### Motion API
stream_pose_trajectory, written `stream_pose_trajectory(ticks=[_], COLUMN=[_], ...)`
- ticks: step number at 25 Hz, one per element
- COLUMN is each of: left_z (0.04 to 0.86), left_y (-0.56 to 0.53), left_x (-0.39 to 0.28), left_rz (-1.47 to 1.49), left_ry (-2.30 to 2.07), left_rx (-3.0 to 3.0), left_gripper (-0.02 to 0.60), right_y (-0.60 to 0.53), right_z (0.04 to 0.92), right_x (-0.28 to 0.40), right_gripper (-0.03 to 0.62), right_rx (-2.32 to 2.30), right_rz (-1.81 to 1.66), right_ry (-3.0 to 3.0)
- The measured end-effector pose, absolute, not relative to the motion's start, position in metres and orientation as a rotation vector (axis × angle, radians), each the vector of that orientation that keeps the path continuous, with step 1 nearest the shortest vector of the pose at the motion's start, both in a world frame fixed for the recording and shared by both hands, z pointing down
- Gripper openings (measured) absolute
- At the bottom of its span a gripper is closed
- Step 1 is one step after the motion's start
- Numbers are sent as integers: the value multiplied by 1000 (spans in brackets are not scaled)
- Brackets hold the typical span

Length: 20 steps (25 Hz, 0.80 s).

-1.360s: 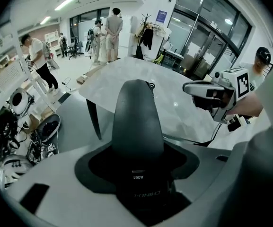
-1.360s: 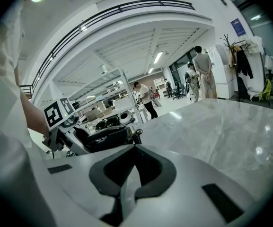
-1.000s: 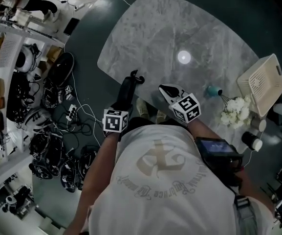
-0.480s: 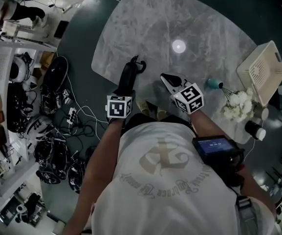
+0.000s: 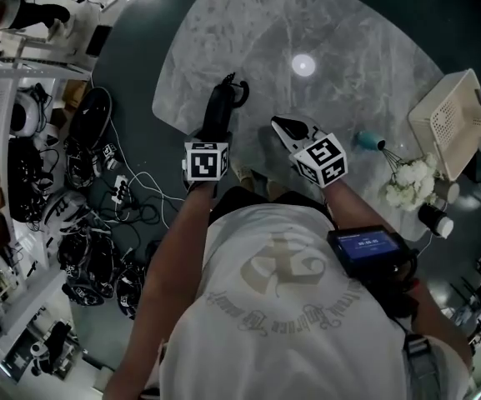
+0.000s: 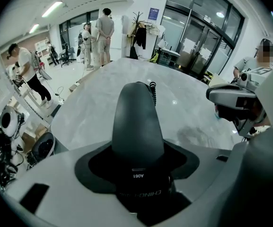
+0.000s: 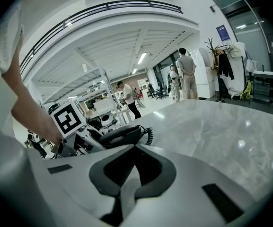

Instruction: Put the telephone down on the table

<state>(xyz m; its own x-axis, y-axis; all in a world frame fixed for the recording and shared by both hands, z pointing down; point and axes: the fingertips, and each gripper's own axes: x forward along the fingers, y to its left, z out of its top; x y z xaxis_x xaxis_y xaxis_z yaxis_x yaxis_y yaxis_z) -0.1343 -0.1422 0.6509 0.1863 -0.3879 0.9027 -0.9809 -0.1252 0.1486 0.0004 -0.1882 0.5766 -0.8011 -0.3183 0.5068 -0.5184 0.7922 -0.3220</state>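
My left gripper (image 5: pixel 217 130) is shut on a black telephone handset (image 5: pixel 222 107), held just above the near edge of the grey marble table (image 5: pixel 332 23). Its coiled cord (image 5: pixel 239 89) curls off the far end. In the left gripper view the handset (image 6: pixel 136 122) sticks straight out between the jaws, over the table (image 6: pixel 183 112). My right gripper (image 5: pixel 283 128) hangs a little to the right, shut with nothing in it. The right gripper view shows its closed jaws (image 7: pixel 135 148), with the handset (image 7: pixel 122 135) and the left gripper's marker cube (image 7: pixel 67 117) beyond.
At the table's right end are a white slatted basket (image 5: pixel 448 136), white flowers (image 5: pixel 408 177), a teal object (image 5: pixel 363 140) and a dark cup (image 5: pixel 432 219). Helmets and cables (image 5: pixel 90 223) litter the floor on the left. People stand in the room beyond (image 6: pixel 105 32).
The head view has shifted a little. Both grippers keep much the same place over the table's near edge, and the left one still grips the handset.
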Motion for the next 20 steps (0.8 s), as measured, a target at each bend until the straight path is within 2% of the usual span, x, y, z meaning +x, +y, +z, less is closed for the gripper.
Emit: stream_pose_trajectory(ticks=[20], left_z=[668], left_y=[-205], left_x=[-132], left_rz=[993], left_ry=[-1380], left_rx=[1705], left_gripper=[284], right_y=[-210], right_z=[595], right_x=[4], right_gripper=[15], right_rx=[675], right_rz=[681], right_ry=[-2529])
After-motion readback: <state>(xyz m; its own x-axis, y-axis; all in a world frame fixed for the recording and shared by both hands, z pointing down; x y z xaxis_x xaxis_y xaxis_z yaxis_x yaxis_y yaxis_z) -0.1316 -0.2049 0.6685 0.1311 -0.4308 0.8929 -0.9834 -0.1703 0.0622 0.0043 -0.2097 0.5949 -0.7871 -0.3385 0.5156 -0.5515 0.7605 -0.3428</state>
